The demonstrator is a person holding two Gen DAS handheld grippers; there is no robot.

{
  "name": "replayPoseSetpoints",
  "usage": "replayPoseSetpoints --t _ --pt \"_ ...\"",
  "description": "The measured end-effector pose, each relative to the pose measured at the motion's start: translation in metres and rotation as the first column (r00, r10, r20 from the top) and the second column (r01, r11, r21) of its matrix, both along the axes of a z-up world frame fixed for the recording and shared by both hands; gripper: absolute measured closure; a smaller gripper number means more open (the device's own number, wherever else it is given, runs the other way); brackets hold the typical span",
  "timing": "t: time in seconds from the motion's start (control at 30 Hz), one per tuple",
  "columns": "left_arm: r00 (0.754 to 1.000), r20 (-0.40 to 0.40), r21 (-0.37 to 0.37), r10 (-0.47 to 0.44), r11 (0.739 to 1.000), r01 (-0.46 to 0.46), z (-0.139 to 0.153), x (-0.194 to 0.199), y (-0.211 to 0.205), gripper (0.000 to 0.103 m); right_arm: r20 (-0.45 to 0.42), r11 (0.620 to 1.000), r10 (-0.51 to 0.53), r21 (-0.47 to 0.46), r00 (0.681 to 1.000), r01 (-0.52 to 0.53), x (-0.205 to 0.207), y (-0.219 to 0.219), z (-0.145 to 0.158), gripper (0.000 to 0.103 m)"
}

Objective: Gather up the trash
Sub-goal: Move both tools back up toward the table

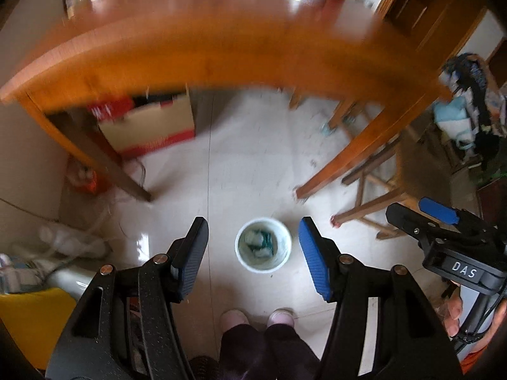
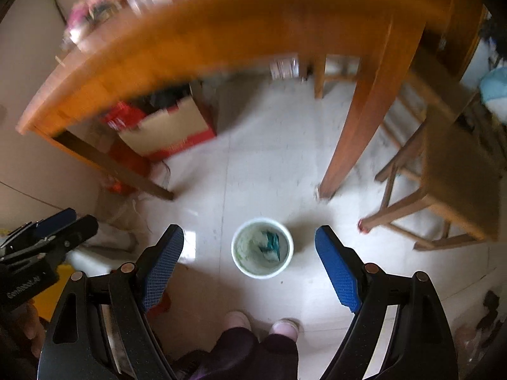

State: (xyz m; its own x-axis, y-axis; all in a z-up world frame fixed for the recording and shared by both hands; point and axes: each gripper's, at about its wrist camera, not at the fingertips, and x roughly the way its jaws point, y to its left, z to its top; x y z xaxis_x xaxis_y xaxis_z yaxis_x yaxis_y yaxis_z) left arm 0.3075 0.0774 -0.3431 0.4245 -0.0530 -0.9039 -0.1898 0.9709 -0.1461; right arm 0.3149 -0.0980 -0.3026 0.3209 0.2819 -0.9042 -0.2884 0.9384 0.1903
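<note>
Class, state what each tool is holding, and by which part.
Nothing. The left tool and right tool are both open and empty above the white bin.

- Left wrist view looks steeply down from well above the pale tiled floor (image 1: pixel 253 164), the round white bin (image 1: pixel 263 244) between its fingers.
- Right wrist view faces likewise; both share bin (image 2: pixel 262 247) and orange wooden table (image 2: pixel 221 31).
</note>
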Motion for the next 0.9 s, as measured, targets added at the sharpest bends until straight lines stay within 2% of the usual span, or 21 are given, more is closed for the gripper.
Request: replayPoseSetpoints --t 0.13,0.23,0.4,0.5,0.6,0.7,0.77,0.9 --pt "0.996 0.087 0.004 -0.007 1.000 0.007 0.077 -0.009 0.000 0.045 0.073 1.000 -0.012 0.025 0.997 0.010 -0.010 0.003 0.071 0.020" --pt "0.988 0.151 0.009 -0.013 1.000 0.012 0.124 -0.016 -0.001 0.045 0.147 0.999 -0.015 0.039 0.989 0.010 -0.021 0.005 0.128 0.020" --pt "0.958 0.282 0.047 -0.045 0.998 0.033 0.205 -0.030 0.002 0.043 0.264 0.998 -0.031 0.068 0.964 0.013 -0.039 0.008 0.199 0.020" --pt "0.934 0.353 0.065 -0.061 0.997 0.040 0.243 -0.040 0.004 0.038 0.321 0.996 -0.053 0.082 0.945 0.028 -0.048 0.012 0.229 0.020" --pt "0.913 0.402 0.090 -0.068 0.995 0.035 0.270 -0.053 0.009 0.029 0.372 0.995 -0.071 0.089 0.925 0.041 -0.054 0.014 0.250 0.019" --pt "0.898 0.434 0.104 -0.068 0.994 0.026 0.288 -0.059 0.015 0.011 0.419 0.993 -0.095 0.104 0.903 0.057 -0.059 0.017 0.267 0.016" --pt "0.881 0.468 0.119 -0.076 0.993 0.022 0.299 -0.064 0.017 0.009 0.448 0.990 -0.118 0.117 0.886 0.072 -0.059 0.015 0.274 0.007" --pt "0.865 0.496 0.138 -0.073 0.990 0.004 0.308 -0.063 0.022 0.004 0.478 0.988 -0.139 0.120 0.867 0.092 -0.052 0.013 0.285 0.005"
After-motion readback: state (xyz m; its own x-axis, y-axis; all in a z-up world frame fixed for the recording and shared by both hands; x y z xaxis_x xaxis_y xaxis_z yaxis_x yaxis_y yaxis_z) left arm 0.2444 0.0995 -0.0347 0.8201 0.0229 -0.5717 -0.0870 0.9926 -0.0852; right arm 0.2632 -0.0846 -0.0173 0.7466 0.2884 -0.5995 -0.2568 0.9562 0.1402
